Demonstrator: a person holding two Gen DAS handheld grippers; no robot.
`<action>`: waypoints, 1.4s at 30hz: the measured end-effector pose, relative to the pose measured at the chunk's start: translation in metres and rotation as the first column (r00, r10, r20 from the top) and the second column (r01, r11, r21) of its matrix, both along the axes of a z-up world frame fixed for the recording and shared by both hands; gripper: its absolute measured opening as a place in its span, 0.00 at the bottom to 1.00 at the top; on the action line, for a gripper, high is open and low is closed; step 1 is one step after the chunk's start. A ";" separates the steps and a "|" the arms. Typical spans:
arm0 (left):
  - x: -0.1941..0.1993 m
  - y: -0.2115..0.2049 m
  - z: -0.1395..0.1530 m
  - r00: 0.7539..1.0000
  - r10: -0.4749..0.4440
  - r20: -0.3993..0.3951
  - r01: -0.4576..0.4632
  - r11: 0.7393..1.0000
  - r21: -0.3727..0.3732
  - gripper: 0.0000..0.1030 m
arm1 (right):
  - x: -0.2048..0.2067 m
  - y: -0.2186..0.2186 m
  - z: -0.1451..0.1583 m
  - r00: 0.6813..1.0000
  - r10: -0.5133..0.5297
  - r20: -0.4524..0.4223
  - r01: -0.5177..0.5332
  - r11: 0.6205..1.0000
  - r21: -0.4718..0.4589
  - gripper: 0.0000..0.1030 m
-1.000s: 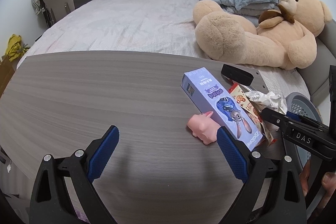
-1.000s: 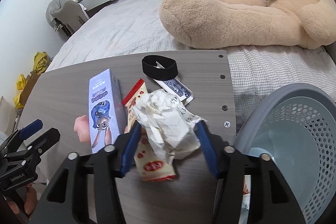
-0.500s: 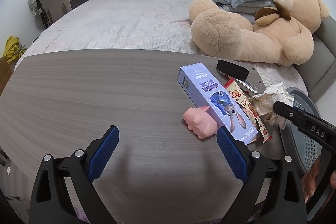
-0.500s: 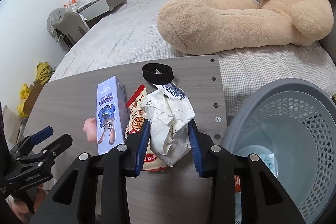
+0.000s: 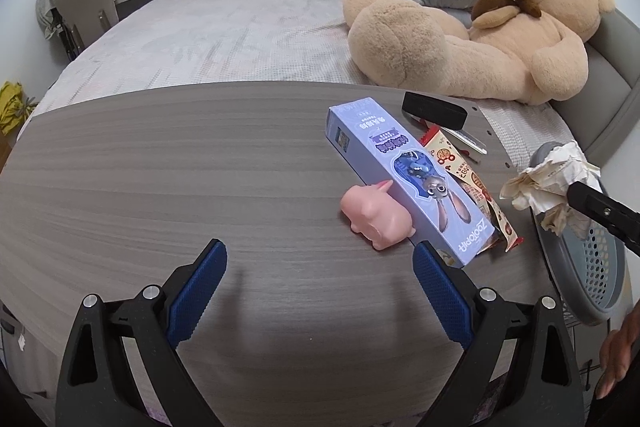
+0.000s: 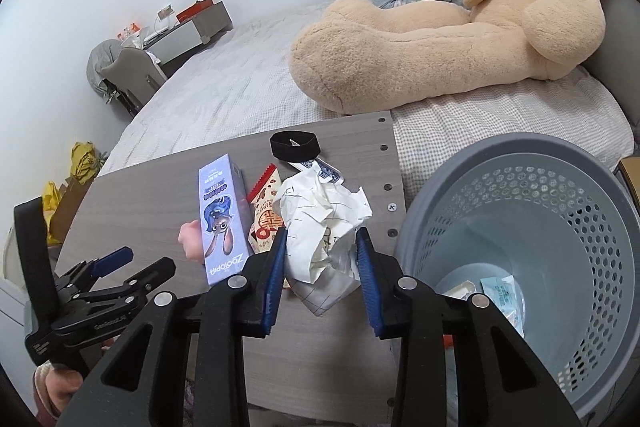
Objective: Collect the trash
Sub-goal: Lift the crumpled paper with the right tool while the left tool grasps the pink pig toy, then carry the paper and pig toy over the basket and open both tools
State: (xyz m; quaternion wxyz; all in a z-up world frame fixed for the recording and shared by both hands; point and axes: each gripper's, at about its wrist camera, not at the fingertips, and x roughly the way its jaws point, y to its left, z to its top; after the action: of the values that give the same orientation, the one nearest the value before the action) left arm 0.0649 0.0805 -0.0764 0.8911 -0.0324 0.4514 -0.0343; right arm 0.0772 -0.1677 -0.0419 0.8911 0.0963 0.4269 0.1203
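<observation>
Crumpled white paper wad [image 6: 320, 223]: creased, clamped between blue pads, lifted off table beside basket rim.
Grey perforated basket [image 6: 560, 163]: upright beside table edge, few small packets at bottom.
Red-and-white snack wrapper [image 6: 264, 215]: flat on table, against purple box.

**Materials and finishes around my table**

My table [image 5: 200, 167] is matt grey wood-grain laminate. On it lie a glossy lilac cardboard box [image 5: 408, 179] and, beside that, a smooth pink rubbery toy [image 5: 376, 215] and a shiny printed foil wrapper [image 5: 472, 183]. Off the table's edge, creased matt paper [image 6: 324, 223] sits between my ribbed blue pads [image 6: 276, 267]; the perforated grey basket [image 6: 580, 211] is smooth plastic.
</observation>
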 end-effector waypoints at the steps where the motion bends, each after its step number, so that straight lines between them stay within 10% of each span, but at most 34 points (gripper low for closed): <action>1: 0.002 0.000 -0.001 1.000 -0.012 -0.003 0.012 1.000 0.001 0.90 | -0.002 0.000 0.000 1.000 -0.003 -0.001 0.003 1.000 0.001 0.32; 29: 0.052 -0.014 -0.029 0.908 -0.419 -0.029 0.419 0.908 -0.005 0.88 | -0.011 0.001 0.001 0.997 -0.069 -0.044 0.067 0.997 -0.031 0.32; 42: 0.043 -0.019 -0.023 0.897 -0.441 -0.014 0.440 0.897 -0.037 0.49 | -0.013 0.003 0.001 0.997 -0.069 -0.043 0.068 0.997 -0.032 0.32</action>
State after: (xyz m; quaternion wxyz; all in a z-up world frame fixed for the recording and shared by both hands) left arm 0.1077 0.0612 -0.0998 0.8546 0.0557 0.4560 -0.2420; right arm 0.0645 -0.1643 -0.0408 0.8863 0.0999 0.4449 0.0810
